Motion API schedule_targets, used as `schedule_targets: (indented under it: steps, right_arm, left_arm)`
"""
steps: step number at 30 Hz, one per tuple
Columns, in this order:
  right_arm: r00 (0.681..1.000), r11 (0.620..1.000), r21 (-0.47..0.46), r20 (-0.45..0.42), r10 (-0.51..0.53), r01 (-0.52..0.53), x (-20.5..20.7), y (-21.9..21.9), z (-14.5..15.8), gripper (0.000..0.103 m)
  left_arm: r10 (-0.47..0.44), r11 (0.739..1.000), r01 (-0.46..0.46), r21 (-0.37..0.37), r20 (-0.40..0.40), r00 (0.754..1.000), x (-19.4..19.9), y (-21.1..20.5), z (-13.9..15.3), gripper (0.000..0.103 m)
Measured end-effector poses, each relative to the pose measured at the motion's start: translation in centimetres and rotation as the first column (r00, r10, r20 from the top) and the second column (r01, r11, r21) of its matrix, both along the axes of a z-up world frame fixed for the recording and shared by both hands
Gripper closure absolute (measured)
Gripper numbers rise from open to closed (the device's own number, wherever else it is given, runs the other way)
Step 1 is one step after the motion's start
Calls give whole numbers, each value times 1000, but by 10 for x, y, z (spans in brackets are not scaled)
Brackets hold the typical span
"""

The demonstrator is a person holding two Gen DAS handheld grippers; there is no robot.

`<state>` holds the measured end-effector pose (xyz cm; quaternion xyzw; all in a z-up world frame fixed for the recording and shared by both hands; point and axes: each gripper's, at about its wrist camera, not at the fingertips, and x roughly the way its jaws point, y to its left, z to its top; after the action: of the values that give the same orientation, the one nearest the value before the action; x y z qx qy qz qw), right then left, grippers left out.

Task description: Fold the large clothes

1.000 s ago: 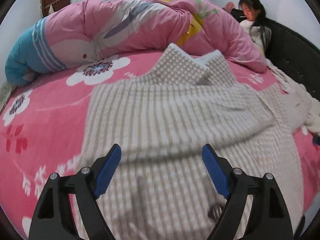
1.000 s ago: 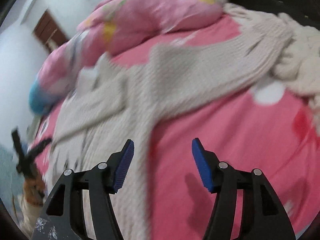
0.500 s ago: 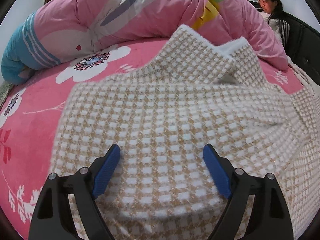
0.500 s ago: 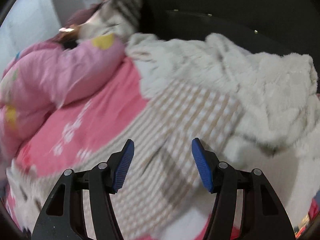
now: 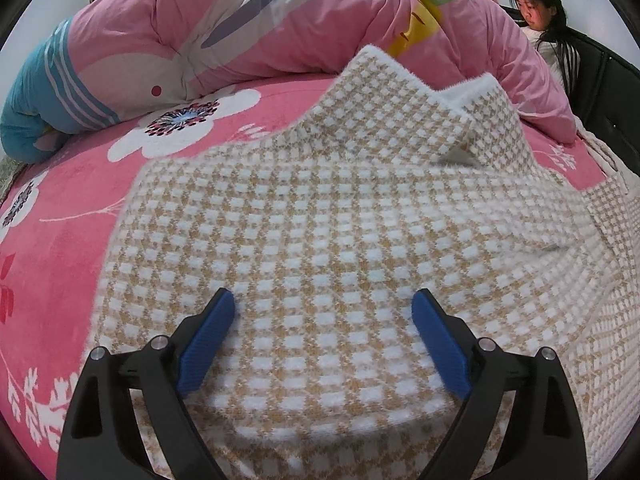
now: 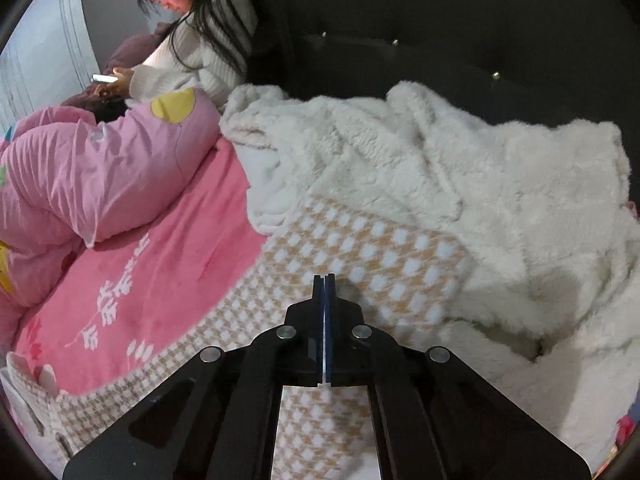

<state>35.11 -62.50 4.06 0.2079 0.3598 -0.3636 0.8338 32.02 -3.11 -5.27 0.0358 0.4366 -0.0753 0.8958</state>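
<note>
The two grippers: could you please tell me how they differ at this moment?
The left gripper stands wide over the checked garment, its jaws opening; the right gripper is shut. The left hovers over the body; the right points at a sleeve beside the fluffy white blanket. Both have blue pads.

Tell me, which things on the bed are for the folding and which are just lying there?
For the folding:
checked coat
left gripper, fingers opening above it
right gripper, fingers shut at the sleeve

Just lying there:
pink quilt
white fluffy blanket
person with phone
</note>
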Motion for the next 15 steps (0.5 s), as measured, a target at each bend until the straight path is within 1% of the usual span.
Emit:
schedule_targets:
  steps: [4,6,9,10,12,13,14,15]
  right_arm:
    - [998,998,-47,50,34,-31,-12,11,23,103]
    - [993,994,-82,86,81,-74,-19,23,45,103]
    - [980,987,-100,142,137,-124,-30,36,75,103]
    - [976,986,-94,161,150,-136,-33,37,84,103]
    - [960,982,-15,206,189,-190,-39,34,96,103]
    - [961,981,2,206,187,-192,-39,31,97,101]
    - [961,980,25,200,191,-200,-39,28,97,83]
    - [963,978,50,192,191,-204,-39,23,95,53]
  left_arm:
    - [1,1000,-1,-6,1,1000,0,0,-1,14]
    - [0,1000,0,-14,2,1000,0,1,-1,14]
    - [-1,1000,2,-31,6,1000,0,3,-2,14]
    - [-1,999,2,-35,7,1000,0,4,-3,14]
    - [-1,999,1,-39,10,1000,1,4,-3,14]
    - [-1,999,1,-39,10,1000,0,4,-2,14]
    - [-1,999,1,-40,11,1000,0,4,-2,14]
    - [-1,999,1,-40,11,1000,0,4,-2,14]
